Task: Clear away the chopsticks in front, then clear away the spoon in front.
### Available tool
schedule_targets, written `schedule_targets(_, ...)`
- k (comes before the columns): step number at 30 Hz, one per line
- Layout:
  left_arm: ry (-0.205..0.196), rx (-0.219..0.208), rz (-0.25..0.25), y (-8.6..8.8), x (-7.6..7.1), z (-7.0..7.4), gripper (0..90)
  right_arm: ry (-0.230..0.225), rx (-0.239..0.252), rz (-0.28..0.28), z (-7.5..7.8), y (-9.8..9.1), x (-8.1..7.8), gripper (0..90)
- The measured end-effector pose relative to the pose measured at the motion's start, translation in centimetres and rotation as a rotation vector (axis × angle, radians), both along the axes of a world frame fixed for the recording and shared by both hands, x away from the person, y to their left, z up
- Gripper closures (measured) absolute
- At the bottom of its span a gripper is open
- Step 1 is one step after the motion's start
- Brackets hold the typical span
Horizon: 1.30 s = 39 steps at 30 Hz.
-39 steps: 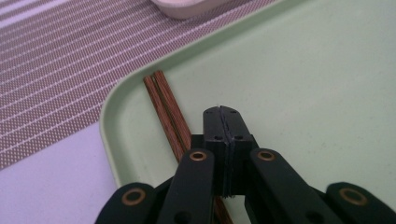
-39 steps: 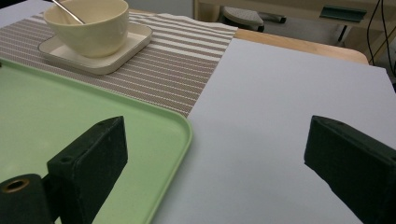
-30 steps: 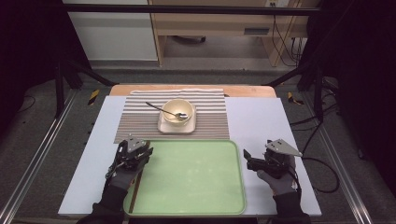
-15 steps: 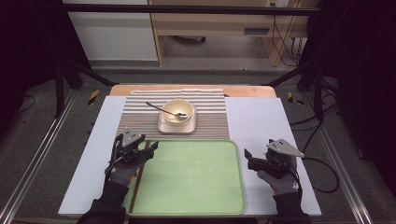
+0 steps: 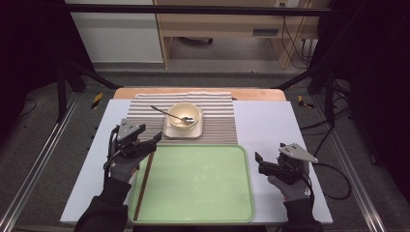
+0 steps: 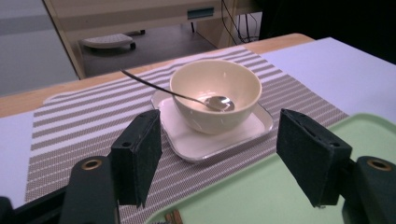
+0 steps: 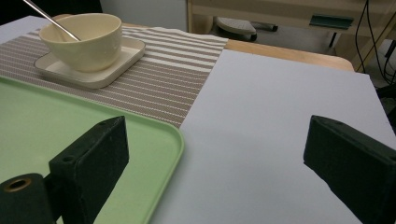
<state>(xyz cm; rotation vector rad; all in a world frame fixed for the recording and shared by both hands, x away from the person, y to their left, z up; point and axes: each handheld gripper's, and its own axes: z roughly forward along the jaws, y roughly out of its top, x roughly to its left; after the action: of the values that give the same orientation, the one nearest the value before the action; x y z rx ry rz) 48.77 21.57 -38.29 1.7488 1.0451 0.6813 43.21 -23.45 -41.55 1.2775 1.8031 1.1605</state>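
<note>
left gripper [image 5: 155,138] jaws just opened above chopsticks [image 5: 143,183].

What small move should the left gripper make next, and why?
Probably forward toward the bowl. The left gripper hangs above the tray's far left corner, its jaws having just opened with nothing between them; the chopsticks already lie in the tray, while bowl and spoon remain on the mat.

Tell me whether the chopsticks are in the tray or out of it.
In. The chopsticks lie flat along the green tray's left edge, inside the rim; the left gripper, jaws just opened and empty, is above them.
</note>
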Motion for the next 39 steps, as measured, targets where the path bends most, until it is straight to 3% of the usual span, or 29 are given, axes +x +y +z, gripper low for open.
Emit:
schedule_targets(7, -0.015, -0.004, 0.018, 0.0, 1.6, 0.4, 28.3, -0.001, 0.007, -0.001, 0.1, -0.2, 0.0, 7.0)
schedule_targets(16, -0.022, -0.002, 0.052, -0.4, 4.0, 0.0, 26.2, 0.001, 0.013, 0.003, 0.1, -0.1, 0.1, 7.4)
schedule_targets(30, 0.005, 0.001, 0.091, -0.3, 6.9, -0.7, 23.7, 0.002, 0.017, 0.012, 0.0, 0.0, 0.2, 7.4)
schedule_targets(39, 0.048, 0.021, 0.133, -0.2, 9.2, -1.7, 22.4, 0.011, 0.018, 0.012, -0.1, 0.0, 0.3, 7.5)
